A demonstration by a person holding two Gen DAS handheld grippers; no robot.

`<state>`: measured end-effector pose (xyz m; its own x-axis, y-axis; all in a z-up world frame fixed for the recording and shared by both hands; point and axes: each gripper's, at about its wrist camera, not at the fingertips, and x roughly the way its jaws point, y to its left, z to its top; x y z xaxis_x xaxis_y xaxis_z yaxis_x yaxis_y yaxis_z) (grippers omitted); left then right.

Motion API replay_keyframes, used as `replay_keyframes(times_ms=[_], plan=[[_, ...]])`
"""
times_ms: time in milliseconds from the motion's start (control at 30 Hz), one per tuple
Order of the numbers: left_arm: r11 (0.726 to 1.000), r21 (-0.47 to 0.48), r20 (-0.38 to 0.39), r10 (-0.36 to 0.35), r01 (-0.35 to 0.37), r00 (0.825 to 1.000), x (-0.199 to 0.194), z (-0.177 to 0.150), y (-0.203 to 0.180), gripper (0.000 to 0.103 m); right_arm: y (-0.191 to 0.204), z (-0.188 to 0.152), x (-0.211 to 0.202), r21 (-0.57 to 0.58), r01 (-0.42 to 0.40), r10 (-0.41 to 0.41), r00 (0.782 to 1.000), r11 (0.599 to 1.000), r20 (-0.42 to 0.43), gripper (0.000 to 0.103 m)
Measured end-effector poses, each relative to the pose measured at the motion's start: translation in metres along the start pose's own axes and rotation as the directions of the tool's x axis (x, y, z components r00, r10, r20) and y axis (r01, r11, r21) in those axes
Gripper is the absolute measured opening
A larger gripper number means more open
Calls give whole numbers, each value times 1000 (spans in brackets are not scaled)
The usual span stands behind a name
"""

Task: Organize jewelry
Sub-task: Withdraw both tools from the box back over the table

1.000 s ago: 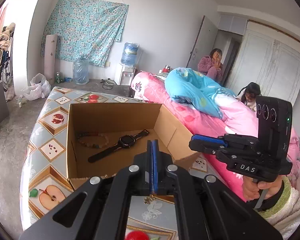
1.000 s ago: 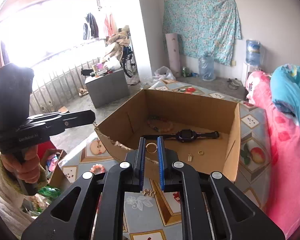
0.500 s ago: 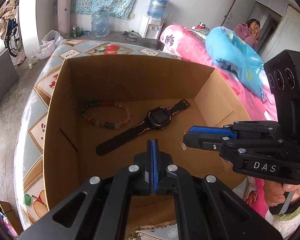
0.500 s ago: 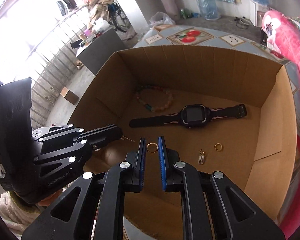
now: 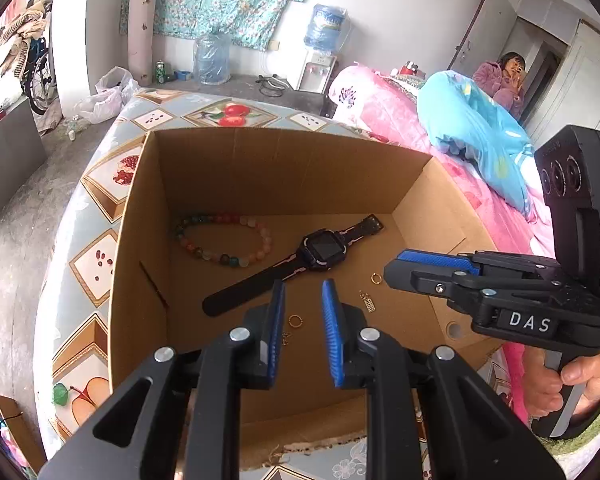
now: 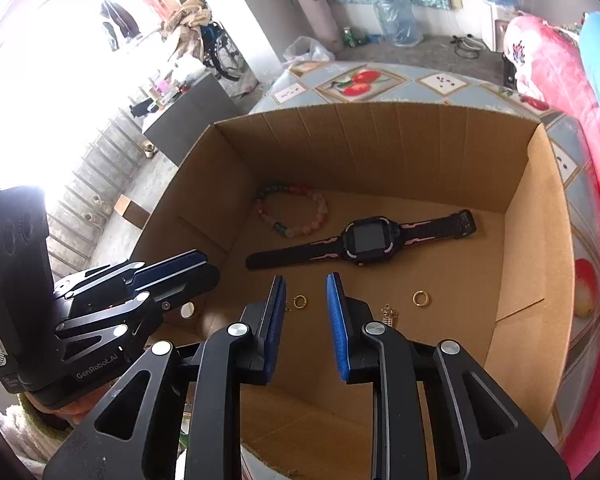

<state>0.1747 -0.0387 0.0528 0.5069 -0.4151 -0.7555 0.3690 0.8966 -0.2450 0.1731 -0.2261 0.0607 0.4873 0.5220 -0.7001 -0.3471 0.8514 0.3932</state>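
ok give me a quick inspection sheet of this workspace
surface: fruit-print table cover, cardboard box on it
job's things: in the box, bead bracelet, black watch, two gold rings, small gold charm
clutter: nothing seen in the box
tongs: left tongs and right tongs open, just been opening, nothing between them
cables: cord on floor
surroundings: pink bed, water dispenser, person by the door

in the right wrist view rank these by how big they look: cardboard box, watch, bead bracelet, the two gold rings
1. cardboard box, by far the largest
2. watch, laid out full length
3. bead bracelet
4. the two gold rings: they look about alike, so I would not rank one over the other
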Motion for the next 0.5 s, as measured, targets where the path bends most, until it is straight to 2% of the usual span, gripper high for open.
replay_keyframes(times_ms=[133,300,400,500], plan=[[1000,21,82,-10,8,997,-31,-9,-6,21,13,-15,-37,-46,-29,33,995,999,98,26],[997,76,184,-46,32,982,-79,-40,-13,26,28,-53,-86,-127,-94,118,973,988,199,27],[993,113,213,-65,41,975,-100,-68,-16,28,35,-89,-103,-177,-101,140,965,979,223,27],[988,144,218,-92,61,972,-113,-95,-21,28,34,-121,-102,-163,-87,120,972,983,204,27]])
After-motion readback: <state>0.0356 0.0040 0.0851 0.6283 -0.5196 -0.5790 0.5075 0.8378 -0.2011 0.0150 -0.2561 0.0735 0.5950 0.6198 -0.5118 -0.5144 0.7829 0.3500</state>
